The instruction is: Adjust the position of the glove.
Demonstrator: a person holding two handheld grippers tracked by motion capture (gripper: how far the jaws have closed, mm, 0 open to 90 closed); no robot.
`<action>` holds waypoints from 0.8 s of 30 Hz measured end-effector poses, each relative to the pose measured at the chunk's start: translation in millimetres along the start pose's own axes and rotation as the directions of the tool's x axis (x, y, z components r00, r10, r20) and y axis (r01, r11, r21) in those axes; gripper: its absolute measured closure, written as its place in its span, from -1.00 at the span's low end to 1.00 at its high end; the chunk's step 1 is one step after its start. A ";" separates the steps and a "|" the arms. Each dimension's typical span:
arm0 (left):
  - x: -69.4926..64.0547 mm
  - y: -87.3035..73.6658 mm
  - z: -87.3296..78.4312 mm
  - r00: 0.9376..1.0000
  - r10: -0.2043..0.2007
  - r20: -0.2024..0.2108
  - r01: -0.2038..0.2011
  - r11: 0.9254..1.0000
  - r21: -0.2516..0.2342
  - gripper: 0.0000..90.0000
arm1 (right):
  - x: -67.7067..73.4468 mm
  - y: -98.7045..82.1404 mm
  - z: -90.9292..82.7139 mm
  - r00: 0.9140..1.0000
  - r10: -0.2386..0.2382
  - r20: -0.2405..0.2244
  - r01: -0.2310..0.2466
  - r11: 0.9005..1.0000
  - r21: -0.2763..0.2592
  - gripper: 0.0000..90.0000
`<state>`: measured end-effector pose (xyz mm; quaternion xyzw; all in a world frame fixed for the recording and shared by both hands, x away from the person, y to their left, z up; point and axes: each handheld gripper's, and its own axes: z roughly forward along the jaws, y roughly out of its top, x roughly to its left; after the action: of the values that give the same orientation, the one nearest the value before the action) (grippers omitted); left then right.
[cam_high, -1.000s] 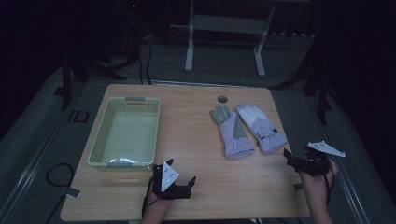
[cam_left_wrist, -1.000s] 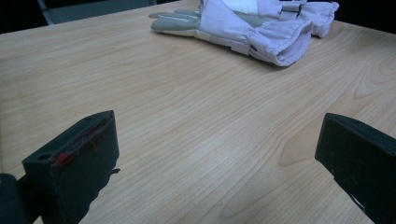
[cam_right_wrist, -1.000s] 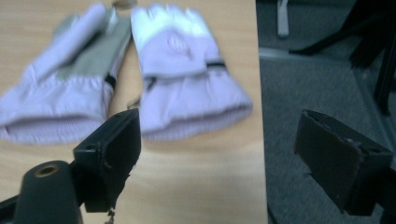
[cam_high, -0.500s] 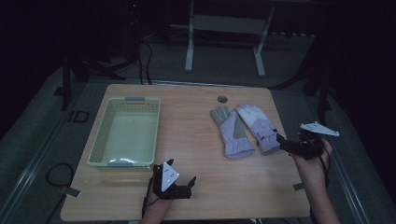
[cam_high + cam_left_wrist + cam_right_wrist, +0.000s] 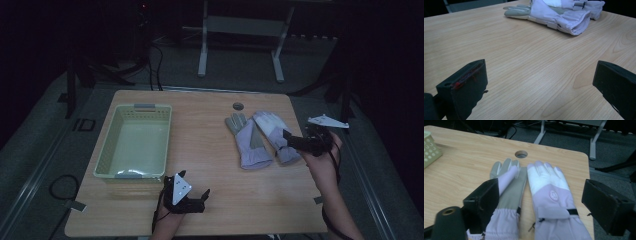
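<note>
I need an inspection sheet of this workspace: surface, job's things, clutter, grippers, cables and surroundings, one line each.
Surface: wooden table, with a round hole near its far edge.
Job's things: two gloves side by side, the grey-palmed glove and the white-backed glove; a pale green basket at the left, nothing seen inside.
Clutter: nothing seen.
Grippers: left gripper open, low over the near edge of the table; right gripper open, its fingers at the cuff end of the white-backed glove, nothing held.
Cables: a dark cable on the floor at the left.
Surroundings: dark room; a metal stand behind the table.
</note>
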<state>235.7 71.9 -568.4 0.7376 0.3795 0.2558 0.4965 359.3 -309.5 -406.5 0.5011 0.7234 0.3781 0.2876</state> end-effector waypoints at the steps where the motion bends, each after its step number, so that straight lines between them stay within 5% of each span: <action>1: -0.1 0.0 0.0 1.000 0.001 0.000 -0.001 1.000 0.000 -1.00 | 2.1 2.3 2.6 1.000 -0.002 -0.002 0.002 1.000 0.005 -0.65; 17: -0.4 0.0 -0.1 1.000 0.009 0.003 -0.009 1.000 0.000 -1.00 | 31.6 11.1 62.1 0.995 -0.016 -0.100 0.024 0.996 0.081 -0.41; 22: -0.6 0.0 0.0 1.000 0.009 0.005 -0.009 1.000 -0.001 -1.00 | 36.9 5.8 78.7 0.994 -0.050 -0.094 0.060 0.992 0.109 -0.29; 24: -0.3 0.1 0.2 1.000 0.010 0.007 -0.010 1.000 0.002 -1.00 | 37.6 0.4 92.4 0.995 -0.066 -0.077 0.078 0.983 0.167 -0.11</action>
<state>235.7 71.5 -568.4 0.7408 0.3744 0.2551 0.4960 420.4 -250.1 -458.2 0.4835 0.7804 0.3218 0.2316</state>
